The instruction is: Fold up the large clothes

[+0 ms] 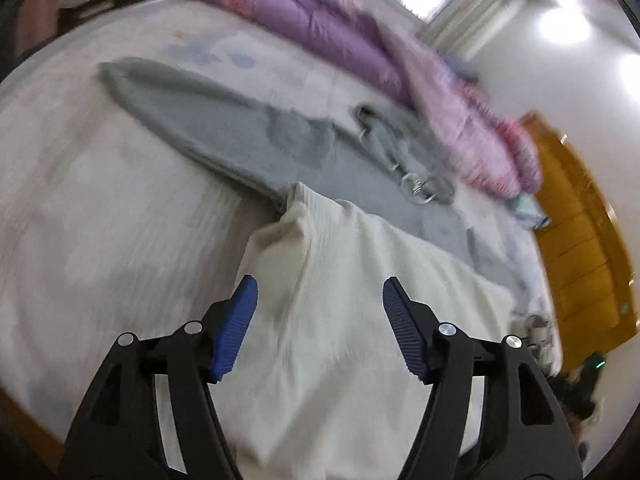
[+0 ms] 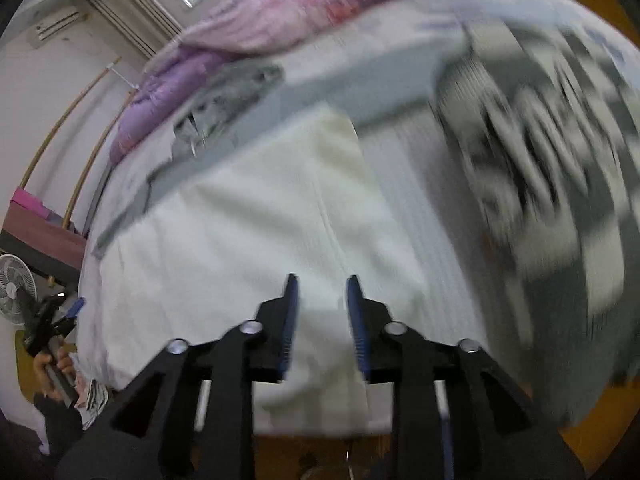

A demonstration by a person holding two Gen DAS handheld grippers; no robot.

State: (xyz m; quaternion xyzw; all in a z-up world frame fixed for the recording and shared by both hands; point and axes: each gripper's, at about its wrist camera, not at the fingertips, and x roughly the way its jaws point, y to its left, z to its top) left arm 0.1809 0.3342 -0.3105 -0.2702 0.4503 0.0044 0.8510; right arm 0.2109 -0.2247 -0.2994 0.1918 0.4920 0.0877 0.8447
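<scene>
A cream garment (image 1: pixel 344 320) lies folded on the bed, its narrow end toward the far side. My left gripper (image 1: pixel 320 282) hovers over it, open wide, with no cloth between its blue pads. In the right wrist view the same cream garment (image 2: pixel 248 220) fills the middle. My right gripper (image 2: pixel 323 279) hangs above its near edge, jaws apart by a narrow gap and nothing pinched. A long grey garment (image 1: pixel 224 132) with a metal hanger clip (image 1: pixel 416 184) lies spread beyond the cream one. The picture is blurred.
A purple and pink quilt (image 1: pixel 320 20) is bunched along the bed's far side. A black-and-white patterned cloth (image 2: pixel 560 160) lies at the right. A wooden door (image 1: pixel 580 248) stands past the bed. A fan (image 2: pixel 14 288) and a hand (image 2: pixel 52 360) show at far left.
</scene>
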